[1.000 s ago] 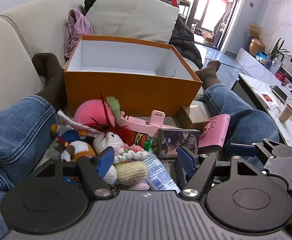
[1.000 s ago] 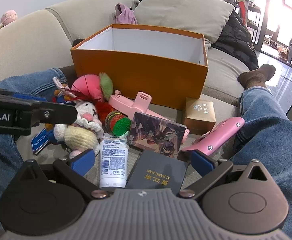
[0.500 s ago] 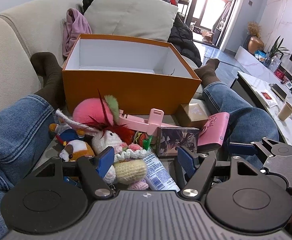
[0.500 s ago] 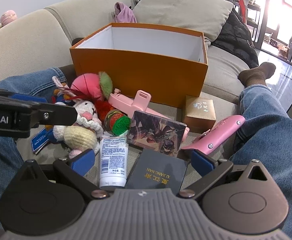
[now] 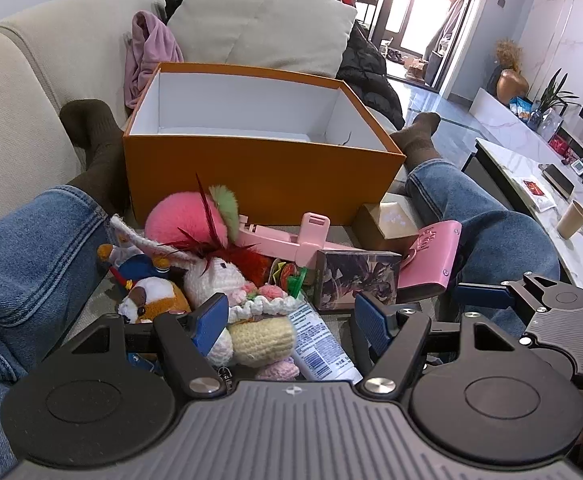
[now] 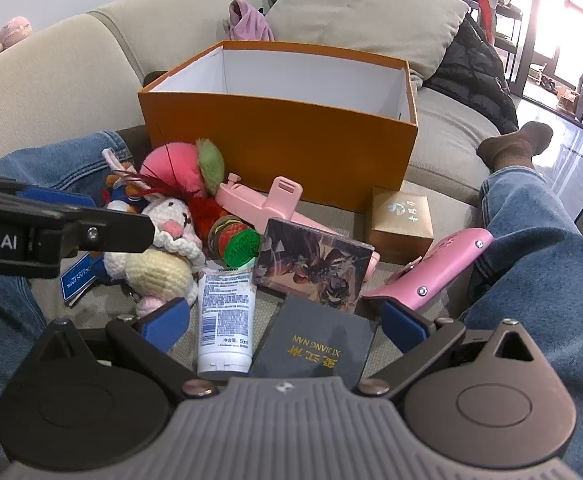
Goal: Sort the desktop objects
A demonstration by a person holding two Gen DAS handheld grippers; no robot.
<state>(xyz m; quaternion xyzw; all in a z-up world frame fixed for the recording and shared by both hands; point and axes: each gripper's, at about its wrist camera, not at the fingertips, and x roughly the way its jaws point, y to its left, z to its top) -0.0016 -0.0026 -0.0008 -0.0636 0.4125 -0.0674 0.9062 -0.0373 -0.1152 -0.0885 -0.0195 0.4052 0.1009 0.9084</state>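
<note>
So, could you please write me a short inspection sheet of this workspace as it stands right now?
Surface: beige sofa, pile lying between the person's jeans-clad legs.
Job's things: orange box open, nothing seen inside; in front of it a crochet bunny, pink pompom, lotion tube, picture card box, dark booklet, small brown box, pink case, pink holder.
Clutter: purple cloth and black jacket on the sofa.
Grippers: left gripper and right gripper both open, holding nothing.
Cables: nothing seen.
Surroundings: marble table with paper cup.
</note>
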